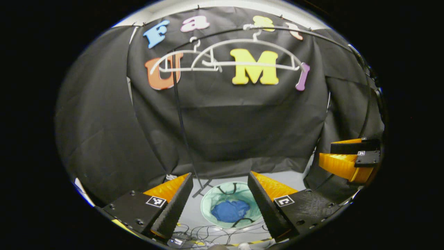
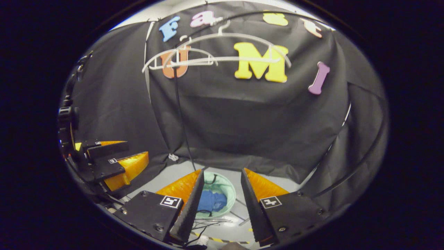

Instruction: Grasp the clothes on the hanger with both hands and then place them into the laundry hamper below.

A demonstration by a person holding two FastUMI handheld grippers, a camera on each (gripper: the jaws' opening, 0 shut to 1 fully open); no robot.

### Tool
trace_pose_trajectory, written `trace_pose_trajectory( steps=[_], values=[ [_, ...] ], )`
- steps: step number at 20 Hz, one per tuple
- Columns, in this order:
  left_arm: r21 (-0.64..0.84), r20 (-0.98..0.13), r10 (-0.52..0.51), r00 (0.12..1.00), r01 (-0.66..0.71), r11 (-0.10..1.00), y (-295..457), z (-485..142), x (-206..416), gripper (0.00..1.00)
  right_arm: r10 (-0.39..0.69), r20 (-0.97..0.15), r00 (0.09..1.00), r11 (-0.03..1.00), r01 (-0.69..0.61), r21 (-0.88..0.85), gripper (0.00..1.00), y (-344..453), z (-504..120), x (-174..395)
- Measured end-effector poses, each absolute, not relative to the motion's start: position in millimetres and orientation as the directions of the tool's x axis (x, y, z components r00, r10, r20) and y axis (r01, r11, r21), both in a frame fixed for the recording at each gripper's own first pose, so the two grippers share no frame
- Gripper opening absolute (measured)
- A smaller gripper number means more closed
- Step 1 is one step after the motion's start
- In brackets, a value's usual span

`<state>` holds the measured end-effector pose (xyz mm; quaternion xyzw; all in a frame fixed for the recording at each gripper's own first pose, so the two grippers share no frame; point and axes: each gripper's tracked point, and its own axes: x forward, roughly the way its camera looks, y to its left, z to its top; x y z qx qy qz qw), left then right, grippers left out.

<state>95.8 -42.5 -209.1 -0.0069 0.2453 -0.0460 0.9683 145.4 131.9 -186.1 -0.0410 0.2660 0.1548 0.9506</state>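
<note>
Both views are dim overall, since the black cloth wall (image 1: 222, 121) soaks up most of the light. The brightest spots are the pale floor (image 1: 295, 178) low down and a light strip along the top edge. Fisheye distortion bends straight lines, most strongly near the rim, where the hangers (image 2: 215, 52) curve into arcs. The centre is fairly sharp; the edges go soft and darker. Shadows are gentle, with no harsh glare.

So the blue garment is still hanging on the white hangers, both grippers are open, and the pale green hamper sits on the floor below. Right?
Not quite. The white hangers are bare; the left gripper view shows the blue garment already lying in the pale green hamper. The rest holds: left gripper and right gripper are open.
</note>
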Motion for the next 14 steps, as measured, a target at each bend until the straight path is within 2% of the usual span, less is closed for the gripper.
trace_pose_trajectory(
  steps=[1,2,3,4,5,10,14],
  values=[
    [-0.038,-0.433,-0.095,0.896,0.088,0.995,-48,-184,91,0.97,0.286,-0.481,0.829,0.947,-0.320,0.010,0.69,125,-165,138],
    [-0.034,-0.390,-0.093,0.916,0.086,0.996,-54,-162,84,0.92,0.298,-0.443,0.846,0.947,-0.321,0.022,0.84,118,-149,131],
    [-0.025,-0.350,-0.078,0.934,0.074,0.997,-59,-143,78,0.92,0.297,-0.413,0.861,0.949,-0.315,0.025,0.88,108,-133,122],
    [-0.017,-0.307,-0.062,0.950,0.060,0.998,-64,-123,68,0.96,0.308,-0.379,0.873,0.947,-0.319,0.034,1.00,100,-118,116],
    [-0.017,-0.277,-0.046,0.960,0.043,0.999,-69,-103,58,1.00,0.319,-0.349,0.881,0.945,-0.326,0.042,1.00,90,-103,105],
    [0.006,-0.159,0.062,0.985,-0.061,0.998,-82,-16,-18,1.00,0.376,-0.185,0.908,0.927,-0.371,0.062,1.00,31,-35,56],
    [0.004,-0.106,0.114,0.988,-0.114,0.993,-91,14,-73,1.00,0.380,-0.095,0.920,0.925,-0.375,0.064,1.00,6,-7,29]
  ],
)
